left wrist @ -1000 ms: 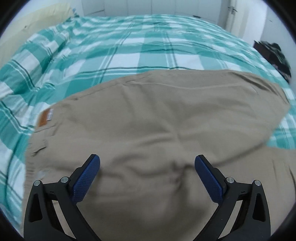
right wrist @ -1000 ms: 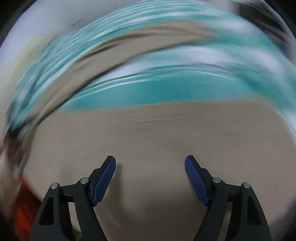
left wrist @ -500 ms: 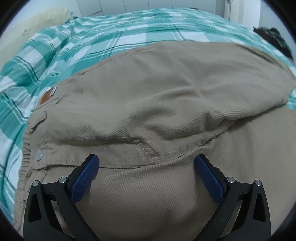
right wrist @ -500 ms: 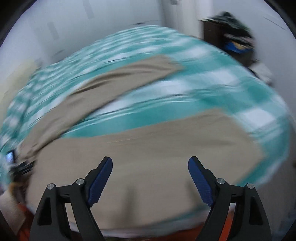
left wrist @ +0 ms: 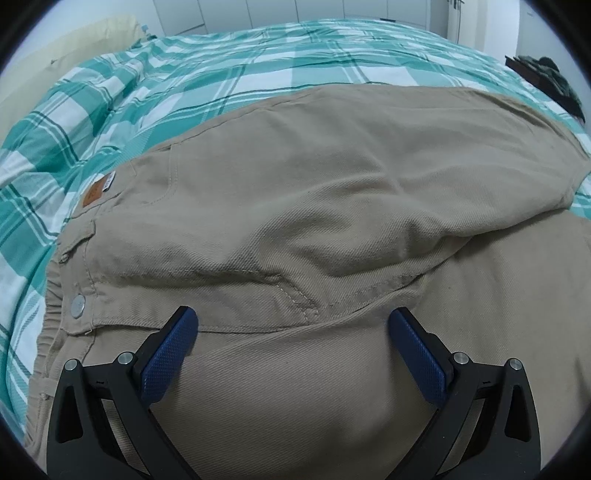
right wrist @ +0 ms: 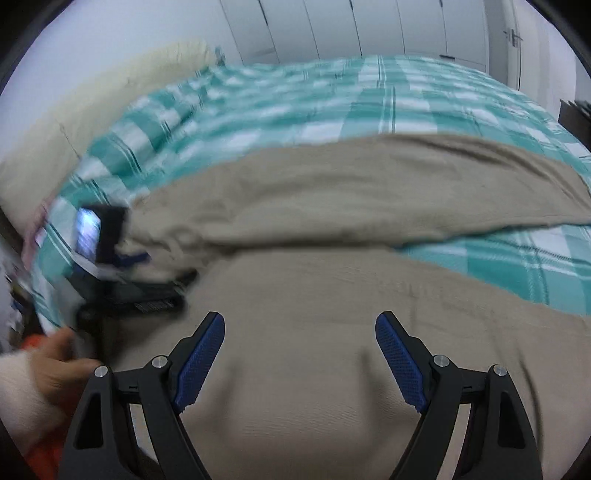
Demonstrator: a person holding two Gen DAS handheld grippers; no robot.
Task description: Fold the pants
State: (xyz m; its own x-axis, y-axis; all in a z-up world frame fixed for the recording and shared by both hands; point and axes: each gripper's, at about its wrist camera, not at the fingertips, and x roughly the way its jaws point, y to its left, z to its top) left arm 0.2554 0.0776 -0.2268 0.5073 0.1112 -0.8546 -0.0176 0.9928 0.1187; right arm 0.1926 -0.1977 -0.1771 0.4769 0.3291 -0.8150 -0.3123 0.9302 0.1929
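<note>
Beige pants (left wrist: 314,192) lie spread on a green and white checked bedcover (left wrist: 229,74). In the left wrist view the waistband with a metal button (left wrist: 78,304) and a brown label (left wrist: 92,192) is at the left. My left gripper (left wrist: 293,334) is open just above the fly seam, holding nothing. In the right wrist view my right gripper (right wrist: 299,345) is open over the near pant leg (right wrist: 332,295). The far leg (right wrist: 351,184) stretches to the right. The left gripper (right wrist: 107,251) shows at the left, blurred.
A cream headboard or pillow (right wrist: 92,103) is at the far left. White wardrobe doors (right wrist: 351,26) stand behind the bed. Dark clothes (left wrist: 546,70) lie at the bed's far right. A hand (right wrist: 48,369) shows at the lower left in the right wrist view.
My left gripper has dropped closer to the pants, near the fly and waistband. My right gripper has swung round fast to look along the legs. Both stay open.
</note>
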